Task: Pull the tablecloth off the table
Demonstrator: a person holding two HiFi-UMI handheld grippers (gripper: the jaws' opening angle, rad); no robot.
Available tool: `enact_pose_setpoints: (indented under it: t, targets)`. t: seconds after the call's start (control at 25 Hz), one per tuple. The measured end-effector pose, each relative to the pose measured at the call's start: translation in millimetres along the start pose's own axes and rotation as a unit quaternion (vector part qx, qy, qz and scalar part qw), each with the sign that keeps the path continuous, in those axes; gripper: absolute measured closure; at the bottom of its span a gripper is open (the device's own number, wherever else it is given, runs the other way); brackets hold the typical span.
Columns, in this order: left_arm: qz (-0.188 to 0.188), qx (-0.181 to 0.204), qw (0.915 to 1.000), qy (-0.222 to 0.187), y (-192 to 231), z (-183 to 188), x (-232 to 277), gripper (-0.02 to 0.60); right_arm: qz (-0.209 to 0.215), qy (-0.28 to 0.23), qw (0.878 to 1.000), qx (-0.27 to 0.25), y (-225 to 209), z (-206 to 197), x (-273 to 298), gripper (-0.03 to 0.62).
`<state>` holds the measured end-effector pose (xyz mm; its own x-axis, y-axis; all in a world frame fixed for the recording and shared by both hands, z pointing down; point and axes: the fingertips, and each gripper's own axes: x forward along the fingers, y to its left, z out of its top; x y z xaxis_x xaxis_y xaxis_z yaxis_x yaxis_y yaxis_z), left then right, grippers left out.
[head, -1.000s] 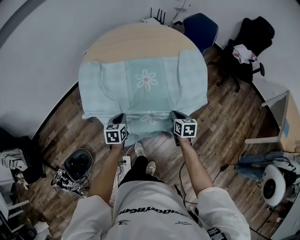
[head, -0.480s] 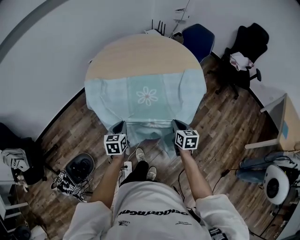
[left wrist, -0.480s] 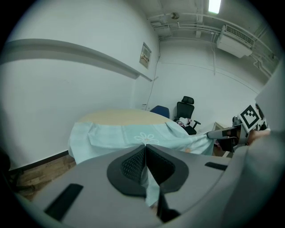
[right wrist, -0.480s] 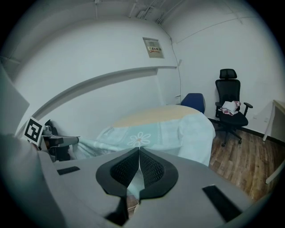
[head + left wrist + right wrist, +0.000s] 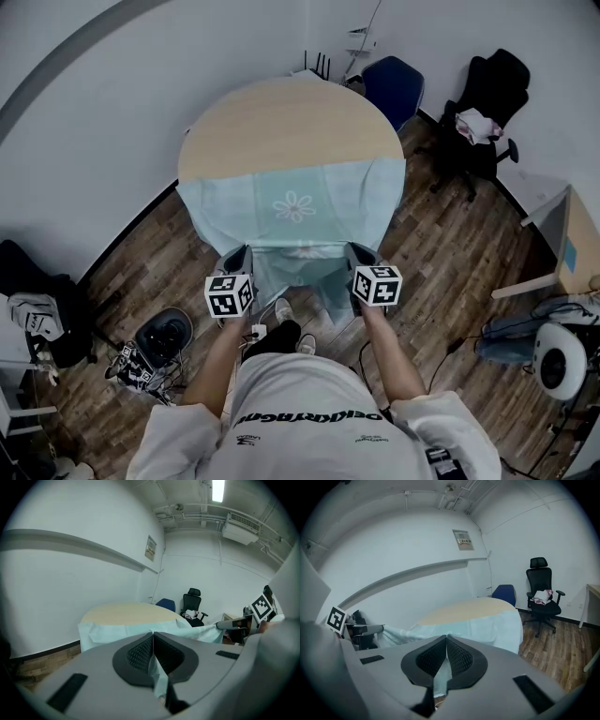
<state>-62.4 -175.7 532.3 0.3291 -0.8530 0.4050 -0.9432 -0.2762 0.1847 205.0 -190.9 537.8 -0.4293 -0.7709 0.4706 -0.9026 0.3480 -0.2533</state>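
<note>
Beyond our left hand-held gripper (image 5: 238, 253) and right hand-held gripper (image 5: 354, 251), both clamped on the cloth (image 5: 295, 202) edge, half the surface (image 5: 281, 122) lies bare.

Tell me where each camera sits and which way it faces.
Head view: on the person's head, facing steeply down at table and tablecloth; shows forearms, shirt, left gripper, right gripper.
Left gripper view: on the left gripper, looking along its jaws, shut on the tablecloth, toward the black chair; right gripper at right.
Right gripper view: on the right gripper, looking along jaws shut on the tablecloth, toward the blue chair; left gripper at left.
Shared: all three show table, tablecloth, black chair.
</note>
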Motion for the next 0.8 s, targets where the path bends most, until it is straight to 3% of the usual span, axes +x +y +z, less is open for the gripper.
enact_pose_setpoints:
  t: [0.8]
  targets:
    - [-0.003, -0.005, 0.9968, -0.080, -43.9, 24.2, -103.3, 0.566, 0.024, -0.082, 0.996, -0.012, 44.0, 11.6, -110.4, 0.562]
